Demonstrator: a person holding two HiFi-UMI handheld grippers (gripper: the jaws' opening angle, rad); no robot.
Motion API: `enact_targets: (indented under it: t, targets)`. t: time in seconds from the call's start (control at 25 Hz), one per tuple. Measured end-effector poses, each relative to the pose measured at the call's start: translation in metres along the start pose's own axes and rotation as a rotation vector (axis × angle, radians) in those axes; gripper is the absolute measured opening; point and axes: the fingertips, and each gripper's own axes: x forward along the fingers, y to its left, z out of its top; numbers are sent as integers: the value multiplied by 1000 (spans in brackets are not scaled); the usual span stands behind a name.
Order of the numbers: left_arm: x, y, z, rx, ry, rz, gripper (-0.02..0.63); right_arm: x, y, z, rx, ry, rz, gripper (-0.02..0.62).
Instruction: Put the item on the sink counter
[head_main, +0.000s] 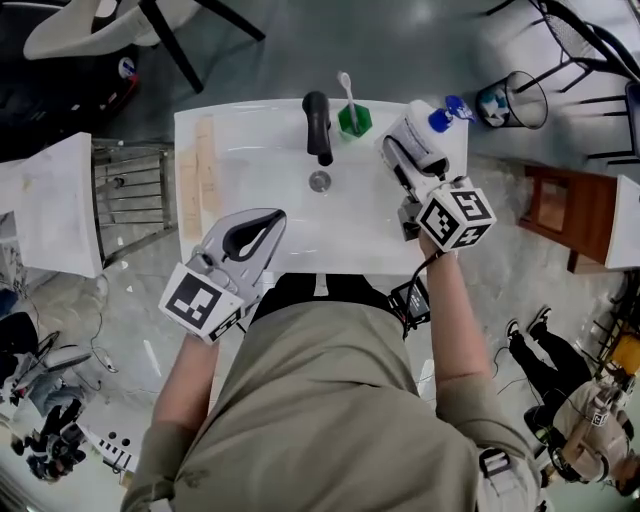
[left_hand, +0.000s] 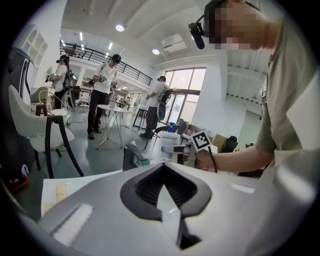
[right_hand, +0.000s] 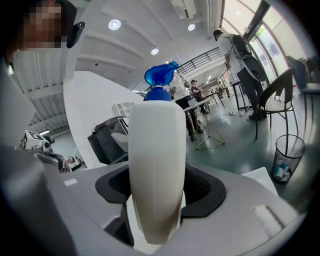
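Note:
A white pump bottle (head_main: 422, 133) with a blue pump head (head_main: 446, 113) is clamped in my right gripper (head_main: 402, 152) over the back right corner of the white sink counter (head_main: 250, 130). Whether its base touches the counter I cannot tell. In the right gripper view the bottle (right_hand: 156, 150) fills the space between the jaws of the right gripper (right_hand: 156, 202), blue head (right_hand: 159, 76) pointing away. My left gripper (head_main: 272, 220) hovers over the counter's front left part, shut and holding nothing. In its own view the left gripper (left_hand: 162, 169) shows closed jaws.
A black faucet (head_main: 317, 124) and a green cup with a toothbrush (head_main: 353, 119) stand at the back of the basin, with the drain (head_main: 319, 181) in front. Two wooden strips (head_main: 196, 175) lie at the counter's left. A metal rack (head_main: 130, 190) and a wire bin (head_main: 522, 99) flank the sink.

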Motion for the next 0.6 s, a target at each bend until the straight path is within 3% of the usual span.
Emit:
enact_targets:
  t: [0.6]
  targets:
    - [3, -3, -20, -20, 65, 10, 6, 40, -46, -27, -147, 20, -110, 276]
